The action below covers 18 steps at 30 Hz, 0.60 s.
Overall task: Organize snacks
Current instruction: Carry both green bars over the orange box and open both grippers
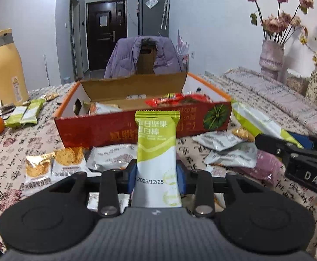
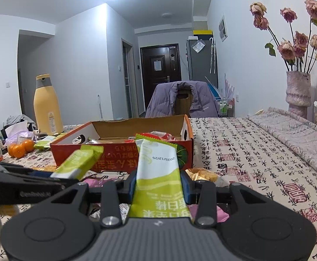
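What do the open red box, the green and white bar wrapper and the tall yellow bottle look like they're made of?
Red box: cardboard, going by the raw brown inside of its flaps, with a printed outside.
Bar wrapper: thin plastic film, smooth with a slight sheen, and a serrated crimped end.
Yellow bottle: matte finish with a grey collar; it may be plastic or coated metal, the look leaves that open.
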Each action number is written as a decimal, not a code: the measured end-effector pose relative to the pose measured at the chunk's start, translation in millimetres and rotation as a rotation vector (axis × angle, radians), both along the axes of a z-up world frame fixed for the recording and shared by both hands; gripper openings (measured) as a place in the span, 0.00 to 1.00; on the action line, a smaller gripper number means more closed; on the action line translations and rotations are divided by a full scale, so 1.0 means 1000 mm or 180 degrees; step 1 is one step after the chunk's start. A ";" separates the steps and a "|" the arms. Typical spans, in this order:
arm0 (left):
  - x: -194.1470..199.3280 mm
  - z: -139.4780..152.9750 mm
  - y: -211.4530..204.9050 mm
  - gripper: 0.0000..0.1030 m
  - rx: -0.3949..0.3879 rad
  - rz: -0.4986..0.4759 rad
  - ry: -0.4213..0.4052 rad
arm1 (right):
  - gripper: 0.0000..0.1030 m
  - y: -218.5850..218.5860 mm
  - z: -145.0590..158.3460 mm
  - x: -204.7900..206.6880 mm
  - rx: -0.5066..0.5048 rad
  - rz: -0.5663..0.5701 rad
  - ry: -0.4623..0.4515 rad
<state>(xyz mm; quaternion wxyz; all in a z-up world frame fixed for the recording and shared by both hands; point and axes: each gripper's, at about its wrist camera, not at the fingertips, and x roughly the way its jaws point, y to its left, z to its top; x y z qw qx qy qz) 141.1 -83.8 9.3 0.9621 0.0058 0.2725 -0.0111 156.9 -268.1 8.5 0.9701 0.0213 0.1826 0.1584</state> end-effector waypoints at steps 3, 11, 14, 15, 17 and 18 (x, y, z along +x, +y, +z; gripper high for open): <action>-0.004 0.012 0.006 0.36 -0.0018 0.0024 -0.0095 | 0.37 0.003 0.007 -0.002 -0.0024 0.0003 -0.0053; -0.002 0.037 0.028 0.36 -0.0121 0.0138 -0.0248 | 0.37 0.014 0.033 0.004 -0.0080 0.0006 -0.0250; 0.004 0.046 0.035 0.36 -0.0138 0.0168 -0.0285 | 0.37 0.022 0.044 0.012 -0.0106 0.0017 -0.0318; 0.008 0.049 0.037 0.36 -0.0137 0.0172 -0.0293 | 0.37 0.024 0.048 0.016 -0.0114 0.0021 -0.0336; 0.015 0.056 0.042 0.36 -0.0145 0.0190 -0.0319 | 0.37 0.030 0.056 0.025 -0.0137 0.0026 -0.0367; 0.019 0.060 0.045 0.36 -0.0144 0.0201 -0.0339 | 0.37 0.033 0.060 0.029 -0.0156 0.0021 -0.0388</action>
